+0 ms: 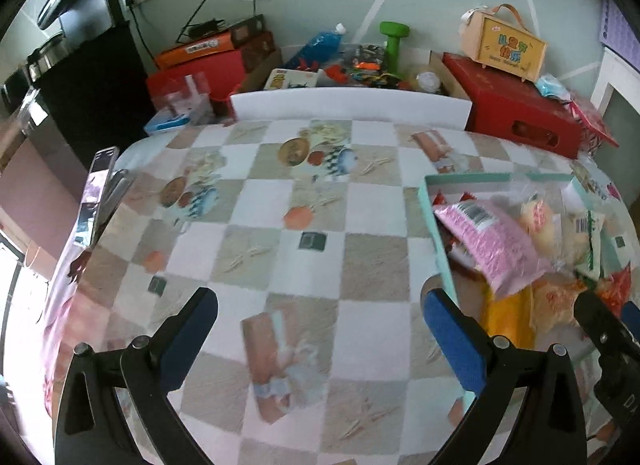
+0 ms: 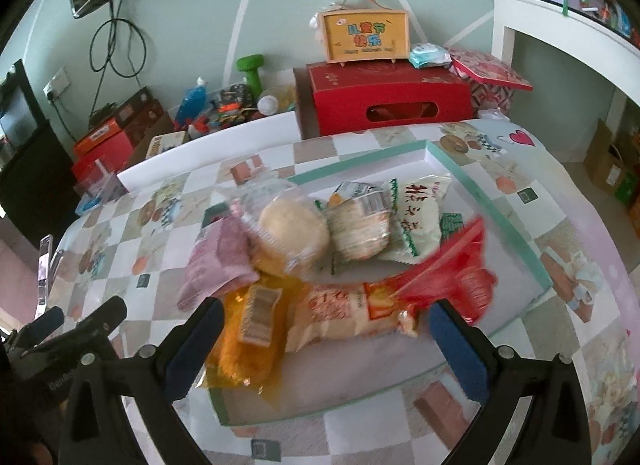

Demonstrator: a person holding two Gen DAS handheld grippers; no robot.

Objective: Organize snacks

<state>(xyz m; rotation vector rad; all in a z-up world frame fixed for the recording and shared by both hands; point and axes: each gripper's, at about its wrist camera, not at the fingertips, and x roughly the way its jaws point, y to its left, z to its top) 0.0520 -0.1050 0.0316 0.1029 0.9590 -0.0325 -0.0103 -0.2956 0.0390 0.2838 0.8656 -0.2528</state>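
Both grippers' fingers spread wide & empty: left gripper (image 1: 320,319) over tablecloth (image 1: 304,193), right gripper (image 2: 326,325) over snack tray (image 2: 500,217).

Left gripper (image 1: 320,321) spread wide, right gripper (image 2: 326,325) likewise, both empty

From each wrist we look steeply down, close over the desk (image 1: 304,201), sharing the snack tray (image 2: 460,169).

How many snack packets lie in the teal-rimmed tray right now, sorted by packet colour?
In the teal-rimmed tray, as the right wrist view shows:
Pink packet: 1
Yellow packet: 1
Red packet: 1
White and green packet: 1
Clear-wrapped round pastries: 2
Pale orange-printed packet: 1
Total: 7 visible; any beneath the pile cannot be told.
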